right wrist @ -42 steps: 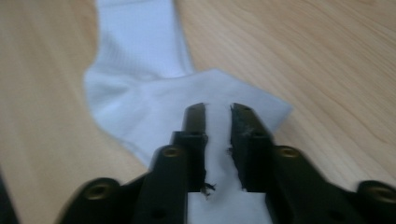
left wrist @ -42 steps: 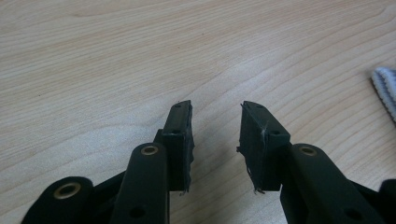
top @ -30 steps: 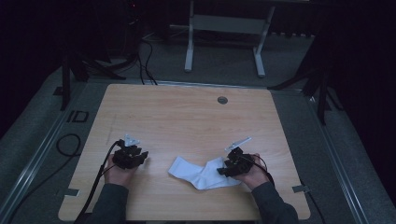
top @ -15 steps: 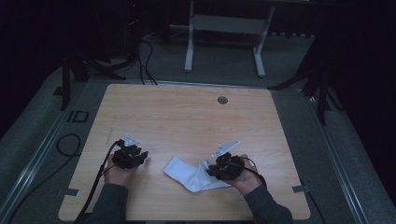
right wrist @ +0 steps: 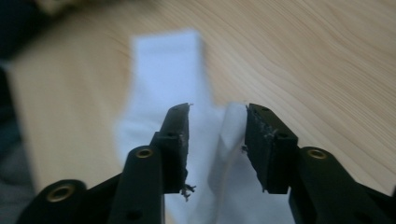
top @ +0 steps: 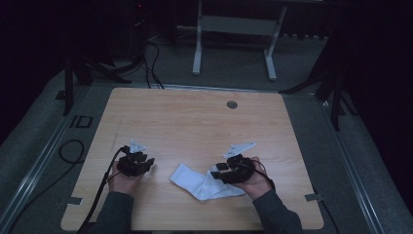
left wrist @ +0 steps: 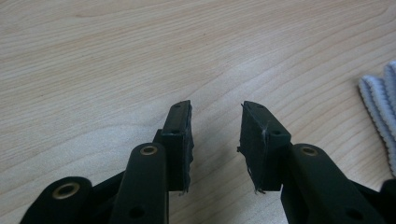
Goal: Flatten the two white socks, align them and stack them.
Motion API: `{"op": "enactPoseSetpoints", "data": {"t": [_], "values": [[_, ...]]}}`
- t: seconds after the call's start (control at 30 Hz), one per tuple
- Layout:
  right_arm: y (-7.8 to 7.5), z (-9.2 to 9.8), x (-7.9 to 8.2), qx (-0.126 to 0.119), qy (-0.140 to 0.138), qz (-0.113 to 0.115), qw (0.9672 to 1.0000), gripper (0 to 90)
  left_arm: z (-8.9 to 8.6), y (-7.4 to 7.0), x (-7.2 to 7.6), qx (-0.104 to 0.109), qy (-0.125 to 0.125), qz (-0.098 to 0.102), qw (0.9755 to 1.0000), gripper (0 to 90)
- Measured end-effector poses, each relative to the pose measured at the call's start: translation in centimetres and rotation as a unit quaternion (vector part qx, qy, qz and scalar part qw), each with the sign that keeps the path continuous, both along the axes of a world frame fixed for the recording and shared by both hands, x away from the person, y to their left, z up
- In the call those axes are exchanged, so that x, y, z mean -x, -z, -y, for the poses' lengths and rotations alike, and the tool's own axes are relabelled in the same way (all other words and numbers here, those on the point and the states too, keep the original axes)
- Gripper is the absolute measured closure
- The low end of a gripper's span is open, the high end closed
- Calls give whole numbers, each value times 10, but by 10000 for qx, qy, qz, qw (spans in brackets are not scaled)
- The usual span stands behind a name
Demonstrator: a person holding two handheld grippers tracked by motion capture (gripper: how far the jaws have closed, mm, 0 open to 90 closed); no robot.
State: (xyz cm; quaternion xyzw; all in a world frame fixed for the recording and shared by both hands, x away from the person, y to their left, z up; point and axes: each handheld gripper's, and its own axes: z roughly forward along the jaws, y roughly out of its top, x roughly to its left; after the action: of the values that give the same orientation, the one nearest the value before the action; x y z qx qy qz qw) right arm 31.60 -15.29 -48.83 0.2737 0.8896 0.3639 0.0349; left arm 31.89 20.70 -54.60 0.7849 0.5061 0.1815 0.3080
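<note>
Shifted inward over the white sock [top: 204,183], right gripper [top: 217,174] has just been reopening, fabric between its parted jaws; left gripper [top: 148,163] waits open. Best pinch one layer cleanly.

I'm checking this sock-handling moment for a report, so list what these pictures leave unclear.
- White sock: in the high view its near end lies under the right gripper, so its full shape is hidden.
- In the right gripper view, blur leaves it unclear whether the raised fold touches a pad.
- In the left gripper view, the ribbed cuff is cut off by the right edge.
- Round fitting on the table: too small to identify.
</note>
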Motion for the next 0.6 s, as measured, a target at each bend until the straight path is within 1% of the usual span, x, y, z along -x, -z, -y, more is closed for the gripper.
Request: {"op": "enactPoseSetpoints", "data": {"t": [0.03,0.07,0.1,0.13,0.17,0.2,0.23,0.27,0.3,0.33,0.37,0.4,0.43,0.5,0.53,0.57,0.6], "values": [[3,4,-4,123,122,-8,9998,612,0,0,0,-6,-6,11,10000,639],[3,4,-4,123,122,-8,9998,612,0,0,0,-6,-6,11,10000,639],[6,9,-6,151,249,17,9996,612,0,0,0,-6,-6,11,10000,639],[6,9,-6,151,249,17,9996,617,0,0,0,-15,-4,17,10000,639],[12,22,-12,77,589,11,9982,656,0,0,0,-9,-17,1,10000,639],[12,28,-14,22,658,22,9978,668,0,0,0,-13,-16,8,10000,639],[12,32,-15,28,744,45,9972,674,0,1,0,-16,-9,8,10000,639],[12,32,-15,28,744,45,9972,674,0,1,0,-16,-9,8,10000,639],[11,35,-17,97,846,115,9963,674,0,1,0,-16,-9,8,10000,639],[12,40,-20,254,965,152,9949,702,1,1,0,-18,-7,10,10000,639],[14,40,-22,425,961,170,9943,700,1,1,0,-17,-9,9,10000,639],[18,39,-24,491,878,100,9949,689,1,1,0,-18,-10,7,10000,639],[23,37,-26,560,804,34,9952,659,1,1,0,-21,-7,8,10000,639],[32,30,-28,715,510,-63,9961,620,1,1,0,-21,-13,15,10000,639],[35,25,-28,800,437,-83,9958,595,1,1,0,-21,-15,14,10000,639],[35,21,-26,805,320,-88,9962,589,0,1,0,-16,-15,13,10000,639],[35,17,-25,799,263,-53,9964,573,0,1,0,-8,-18,14,10000,638]]}}
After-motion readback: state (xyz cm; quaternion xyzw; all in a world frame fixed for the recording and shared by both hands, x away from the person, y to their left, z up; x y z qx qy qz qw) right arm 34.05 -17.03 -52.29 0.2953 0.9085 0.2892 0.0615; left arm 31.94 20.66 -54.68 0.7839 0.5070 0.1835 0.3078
